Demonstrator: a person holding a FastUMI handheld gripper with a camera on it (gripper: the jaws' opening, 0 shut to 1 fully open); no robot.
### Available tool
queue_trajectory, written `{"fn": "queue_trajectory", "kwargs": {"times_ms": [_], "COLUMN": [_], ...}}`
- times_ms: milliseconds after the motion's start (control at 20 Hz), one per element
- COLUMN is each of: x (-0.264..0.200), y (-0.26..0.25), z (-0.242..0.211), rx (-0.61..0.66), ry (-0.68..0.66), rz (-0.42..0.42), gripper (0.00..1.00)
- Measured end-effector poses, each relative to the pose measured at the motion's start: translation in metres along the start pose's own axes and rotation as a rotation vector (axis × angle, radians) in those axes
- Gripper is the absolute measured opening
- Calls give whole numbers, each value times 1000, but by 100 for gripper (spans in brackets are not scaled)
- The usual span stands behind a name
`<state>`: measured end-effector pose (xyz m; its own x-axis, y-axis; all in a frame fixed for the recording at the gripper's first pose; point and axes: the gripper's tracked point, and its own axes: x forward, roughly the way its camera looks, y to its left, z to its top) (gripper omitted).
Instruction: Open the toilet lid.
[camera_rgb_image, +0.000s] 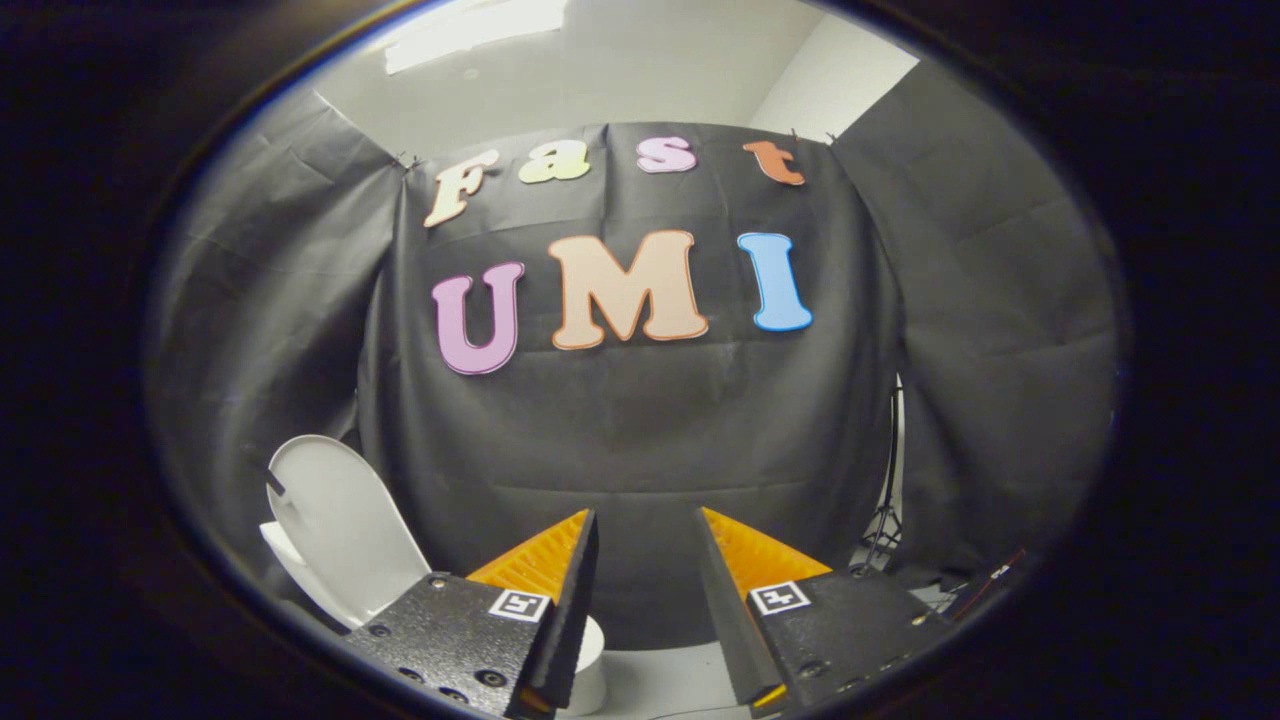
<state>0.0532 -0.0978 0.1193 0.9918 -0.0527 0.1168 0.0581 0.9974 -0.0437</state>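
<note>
A white toilet lid (340, 520) stands raised and upright, off to the left of my fingers, leaning toward the black cloth wall behind it. A bit of the white toilet body (590, 665) shows low down, just behind my left finger (575, 590). My gripper (647, 525) is open, with a wide gap between the fingers and nothing held. It sits well to the right of the lid and points at the cloth wall, not touching the toilet.
Black cloth walls (640, 430) close in the booth on three sides. A thin dark stand with tripod legs (885, 520) rises at the right gap between cloths. A pale floor patch (665, 680) shows between the fingers.
</note>
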Motion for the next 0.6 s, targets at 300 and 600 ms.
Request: {"fn": "queue_trajectory", "kwargs": {"times_ms": [300, 600], "x": [10, 24], "y": [-18, -51], "z": [-19, -46], "rx": [14, 17], "ry": [29, 33], "rz": [-6, 9], "gripper": [58, 57]}}
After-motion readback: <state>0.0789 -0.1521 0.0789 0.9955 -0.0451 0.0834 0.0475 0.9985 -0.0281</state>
